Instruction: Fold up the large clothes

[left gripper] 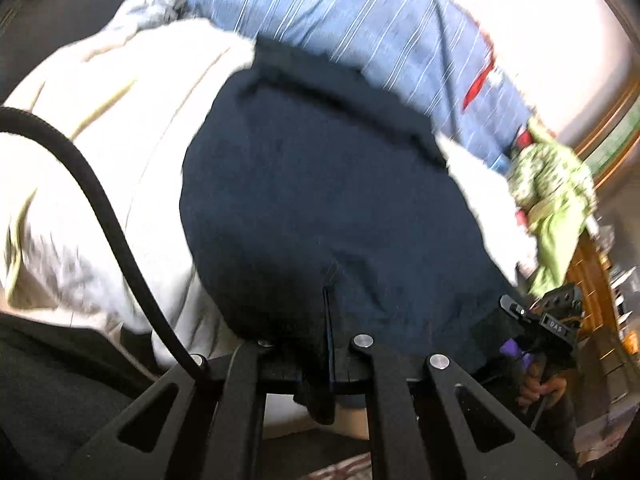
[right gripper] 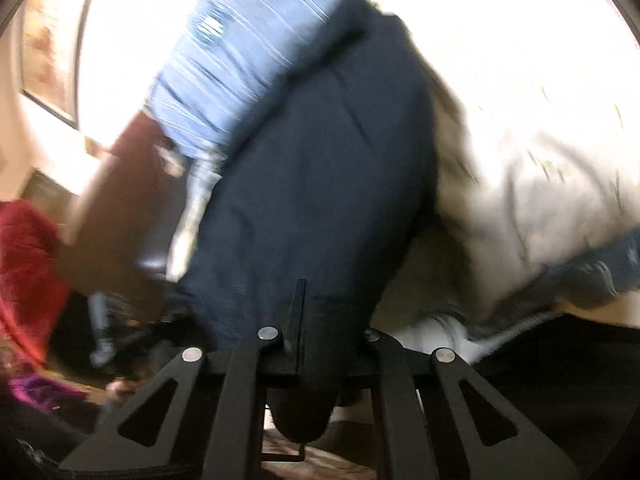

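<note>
A dark navy garment fills the middle of the left wrist view, lying over a cream cloth. My left gripper is shut on the near edge of the navy garment, which drapes over its fingers. In the right wrist view the same navy garment hangs forward from my right gripper, whose jaws are shut on its near edge. The right gripper also shows at the lower right of the left wrist view, held by a hand. Both views are blurred.
A blue striped cloth lies behind the navy garment. A green patterned cloth sits at the right. A cream cloth spreads to the right in the right wrist view. A red cloth is at the far left.
</note>
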